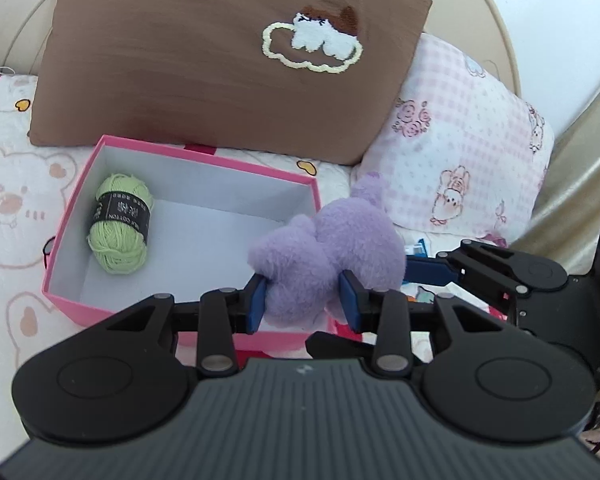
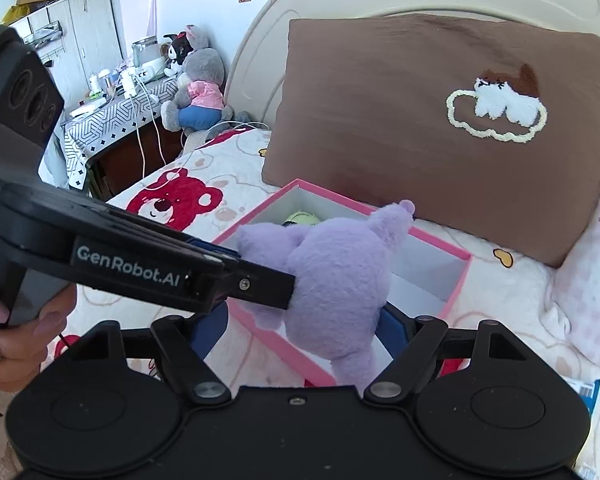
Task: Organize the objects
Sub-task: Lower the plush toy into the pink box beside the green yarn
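Plush toy (image 1: pixel 328 248), the fuzzy purple one, is hanging in the air right at the near right corner of the pink box (image 1: pixel 76 184), so the box opening is lying just ahead and to the left of it in the left wrist view. Left tongs (image 1: pixel 304 300) are squeezing down on the toy's lower part, blue pads sinking into the fur on both sides, so that hand looks like the one carrying it. Right tongs (image 2: pixel 300 332) are sitting much wider apart with the toy's leg dangling between them; whether the pads are actually pressing on it is hard to tell. The toy's body is running roughly upright, ears pointing away toward the brown pillow (image 1: pixel 204 56). Further in, a green yarn ball (image 1: pixel 120 228) is lying at the box's left end, leaving the right side free, probably where the toy goes. All of it is sitting on the bed (image 1: pixel 4 248).
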{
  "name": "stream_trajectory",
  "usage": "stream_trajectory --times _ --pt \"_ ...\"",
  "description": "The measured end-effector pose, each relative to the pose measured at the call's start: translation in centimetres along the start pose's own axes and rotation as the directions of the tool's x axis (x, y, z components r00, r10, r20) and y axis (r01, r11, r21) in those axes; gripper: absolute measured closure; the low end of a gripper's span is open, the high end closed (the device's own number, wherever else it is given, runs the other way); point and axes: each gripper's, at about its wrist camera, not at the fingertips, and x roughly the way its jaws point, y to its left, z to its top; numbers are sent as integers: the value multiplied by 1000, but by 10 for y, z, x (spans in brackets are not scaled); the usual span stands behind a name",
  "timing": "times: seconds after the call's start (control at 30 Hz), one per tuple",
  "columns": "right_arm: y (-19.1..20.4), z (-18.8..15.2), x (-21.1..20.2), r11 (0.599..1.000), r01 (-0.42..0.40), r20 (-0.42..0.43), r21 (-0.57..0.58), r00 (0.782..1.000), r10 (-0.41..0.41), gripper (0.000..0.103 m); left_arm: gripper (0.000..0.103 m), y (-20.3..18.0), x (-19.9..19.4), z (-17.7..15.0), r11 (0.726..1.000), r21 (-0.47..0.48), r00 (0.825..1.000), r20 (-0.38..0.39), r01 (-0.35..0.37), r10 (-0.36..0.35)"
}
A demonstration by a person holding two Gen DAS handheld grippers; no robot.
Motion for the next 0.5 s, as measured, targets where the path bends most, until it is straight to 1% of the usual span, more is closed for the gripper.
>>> stream_trajectory --times 0.1,0.17,0.2,0.23,0.3,0.4,0.5 --pt "-4 4 14 1000 1 -24 -3 1000 -1 23 67 10 12 6 1000 -15 1000 -18 -5 5" --pt "-5 6 25 1000 17 -41 -23 999 -18 26 67 16 21 11 1000 -16 999 -29 -16 15" --pt "-6 7 30 999 21 -50 -32 998 -23 28 67 18 26 13 1000 -14 999 -33 -28 27" --pt "-7 8 35 999 22 -58 -42 998 -25 34 67 20 29 17 999 -14 998 -34 -46 45" --pt "-9 12 43 997 28 -62 -67 998 -32 37 67 21 32 20 998 -10 998 -20 -61 61" --pt "-16 18 51 998 16 -76 -55 997 -20 42 67 24 36 24 997 -6 997 -4 -82 82" --pt "-18 21 61 997 24 -94 -68 995 -30 46 67 28 42 32 996 2 996 6 -89 89"
